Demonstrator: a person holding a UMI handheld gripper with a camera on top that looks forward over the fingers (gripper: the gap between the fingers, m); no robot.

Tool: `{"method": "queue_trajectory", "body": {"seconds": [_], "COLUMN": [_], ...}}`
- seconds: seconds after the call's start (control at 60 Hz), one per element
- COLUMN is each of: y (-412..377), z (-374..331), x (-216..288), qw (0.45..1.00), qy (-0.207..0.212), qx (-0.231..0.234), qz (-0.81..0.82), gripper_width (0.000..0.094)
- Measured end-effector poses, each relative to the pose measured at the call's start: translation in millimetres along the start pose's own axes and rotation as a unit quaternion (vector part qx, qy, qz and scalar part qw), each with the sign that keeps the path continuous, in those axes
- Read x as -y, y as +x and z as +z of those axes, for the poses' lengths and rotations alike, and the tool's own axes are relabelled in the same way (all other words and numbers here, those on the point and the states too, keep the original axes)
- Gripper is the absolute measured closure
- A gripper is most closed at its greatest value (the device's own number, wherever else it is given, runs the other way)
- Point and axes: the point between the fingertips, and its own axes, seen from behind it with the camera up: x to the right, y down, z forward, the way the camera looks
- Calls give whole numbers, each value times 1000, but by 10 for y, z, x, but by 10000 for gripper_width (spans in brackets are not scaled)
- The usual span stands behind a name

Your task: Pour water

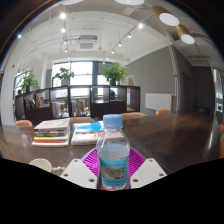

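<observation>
My gripper [113,170] held one water bottle [114,155] upright between its two fingers, with the magenta pads [91,161] showing at either side of the bottle's lower body and pressed against it. The bottle was clear plastic with a pale blue cap [113,121] and a blue label band around its middle; the cap was on. The bottle stood directly ahead of the camera, over the near part of a dark wooden table [170,130]. To the left of the bottle, farther along the table, lay one stack of books [50,130], and just beside that stack, behind the bottle's shoulder, lay one flat blue-and-white booklet [87,130]. One pale round rim, possibly a cup [40,165], sat near the left finger; I could not tell its exact form. Nothing stood between the bottle and the books. Beyond the table ran a low partition [90,100] with two potted plants [114,72] above it, in front of large windows [80,75]. Round ceiling lights [168,18] hung overhead.
</observation>
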Motion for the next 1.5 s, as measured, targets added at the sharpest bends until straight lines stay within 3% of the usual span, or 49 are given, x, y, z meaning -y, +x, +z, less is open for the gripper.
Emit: {"method": "queue_trajectory", "body": {"seconds": [0.1,0.133,0.267,0.433,0.467,0.583,0.6,0.7,0.983,1.2,1.5], "y": [43,-10,4,14,24,82,53,39,-171,-533,-995], "z": [-21,101,14,11,-18,-110,-167,-457,-1646,-2315,-2725], "x": [-280,-226,-270,-293,-315,-517,-540,-681,-869,-552,-92], "qw": [1000,1000,1000,1000,1000,999,999,996,993,993,993], "qy": [-23,4,3,-5,-10,-50,-53,-82,-98,-76,-40], "qx": [7,7,7,3,2,-3,-1,16,30,63,103], "qz": [0,8,7,15,11,-8,-10,-20,-52,-65,-48], "gripper_width": [600,608,604,484,435,85,74,80,76,83,84]}}
